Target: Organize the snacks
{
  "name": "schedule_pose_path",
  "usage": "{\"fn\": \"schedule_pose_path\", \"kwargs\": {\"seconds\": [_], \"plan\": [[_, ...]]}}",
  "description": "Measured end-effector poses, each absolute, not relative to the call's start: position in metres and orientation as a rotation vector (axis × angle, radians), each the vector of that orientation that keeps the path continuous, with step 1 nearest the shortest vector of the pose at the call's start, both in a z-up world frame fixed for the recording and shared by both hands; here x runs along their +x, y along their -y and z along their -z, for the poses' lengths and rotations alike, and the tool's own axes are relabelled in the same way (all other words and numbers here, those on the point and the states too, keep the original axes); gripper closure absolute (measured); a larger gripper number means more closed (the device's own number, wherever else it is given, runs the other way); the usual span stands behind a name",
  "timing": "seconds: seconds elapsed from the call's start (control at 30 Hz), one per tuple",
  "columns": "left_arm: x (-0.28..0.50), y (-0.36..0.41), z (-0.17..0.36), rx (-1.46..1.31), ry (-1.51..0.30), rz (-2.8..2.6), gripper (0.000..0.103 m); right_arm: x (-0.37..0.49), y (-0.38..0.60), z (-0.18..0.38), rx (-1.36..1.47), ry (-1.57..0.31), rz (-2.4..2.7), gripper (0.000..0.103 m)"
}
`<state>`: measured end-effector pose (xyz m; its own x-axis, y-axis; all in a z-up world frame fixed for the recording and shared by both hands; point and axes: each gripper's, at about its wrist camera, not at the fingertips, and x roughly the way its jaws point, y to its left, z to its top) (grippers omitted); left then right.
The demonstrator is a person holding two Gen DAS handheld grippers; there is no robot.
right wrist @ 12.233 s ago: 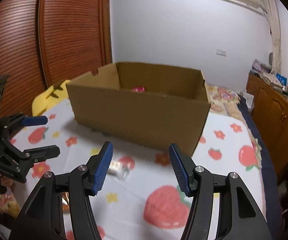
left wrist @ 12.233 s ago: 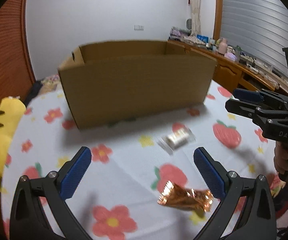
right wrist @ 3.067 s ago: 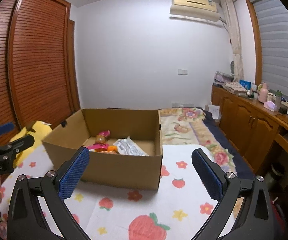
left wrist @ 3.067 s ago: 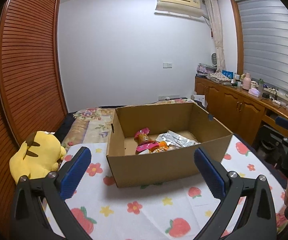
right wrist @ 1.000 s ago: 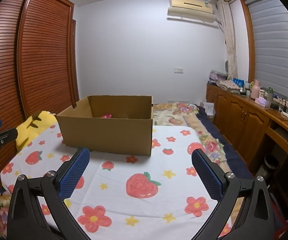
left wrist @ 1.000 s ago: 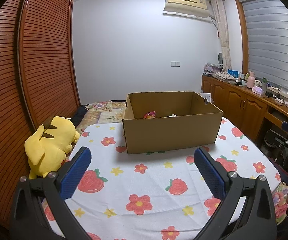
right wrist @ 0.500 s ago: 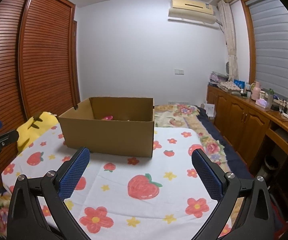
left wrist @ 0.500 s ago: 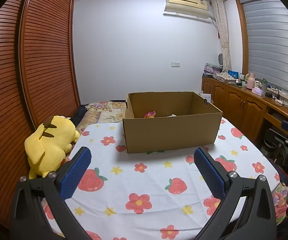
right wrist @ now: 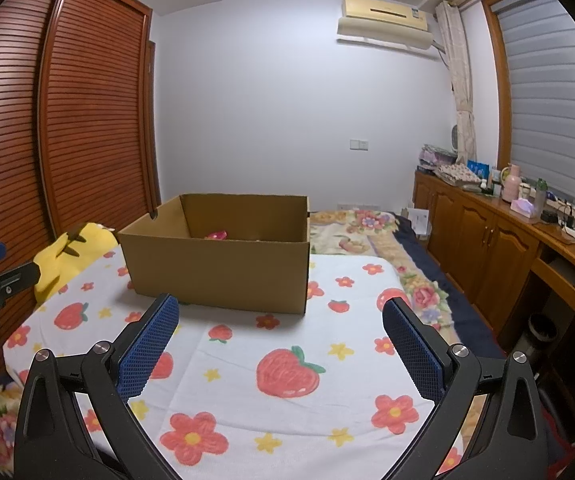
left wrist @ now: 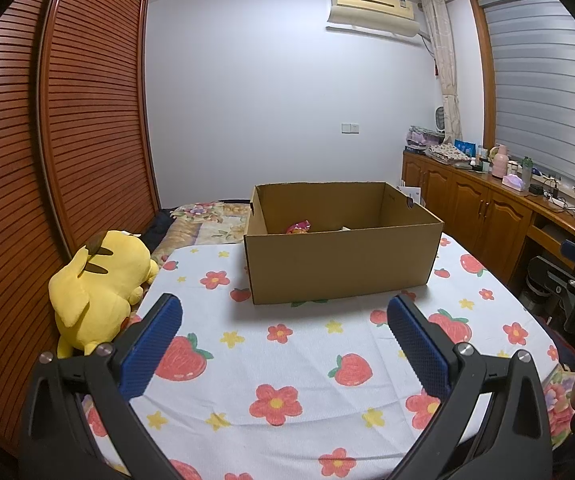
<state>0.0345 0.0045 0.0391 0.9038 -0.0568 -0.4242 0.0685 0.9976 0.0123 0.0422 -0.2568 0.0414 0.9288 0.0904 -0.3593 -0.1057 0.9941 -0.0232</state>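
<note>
An open cardboard box (left wrist: 339,264) stands on the strawberry-print tablecloth (left wrist: 287,364); it also shows in the right wrist view (right wrist: 219,272). A pink snack wrapper (left wrist: 298,227) peeks over its rim, also seen from the right (right wrist: 216,235); the rest of the contents is hidden. My left gripper (left wrist: 283,344) is open and empty, held back from the box near the table's front edge. My right gripper (right wrist: 279,344) is open and empty, likewise back from the box.
A yellow plush toy (left wrist: 99,284) lies at the table's left edge. A wooden slatted wardrobe (left wrist: 47,140) is on the left. Wooden cabinets (right wrist: 499,248) with clutter on top run along the right wall. A flowered bed cover (right wrist: 367,228) lies behind the table.
Over the last second both grippers have barely moved. Since 12 seconds ago both grippers have pulled far back from the box, and the loose snacks no longer lie on the cloth.
</note>
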Motion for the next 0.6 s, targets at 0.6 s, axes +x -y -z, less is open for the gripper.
{"fn": "schedule_pose_path", "kwargs": {"seconds": [0.6], "plan": [[0.0325,-0.0038,-0.0380,0.026,-0.435,0.068,0.000,0.0419,0.2568,-0.0408,-0.041,-0.366,-0.102,0.000]]}}
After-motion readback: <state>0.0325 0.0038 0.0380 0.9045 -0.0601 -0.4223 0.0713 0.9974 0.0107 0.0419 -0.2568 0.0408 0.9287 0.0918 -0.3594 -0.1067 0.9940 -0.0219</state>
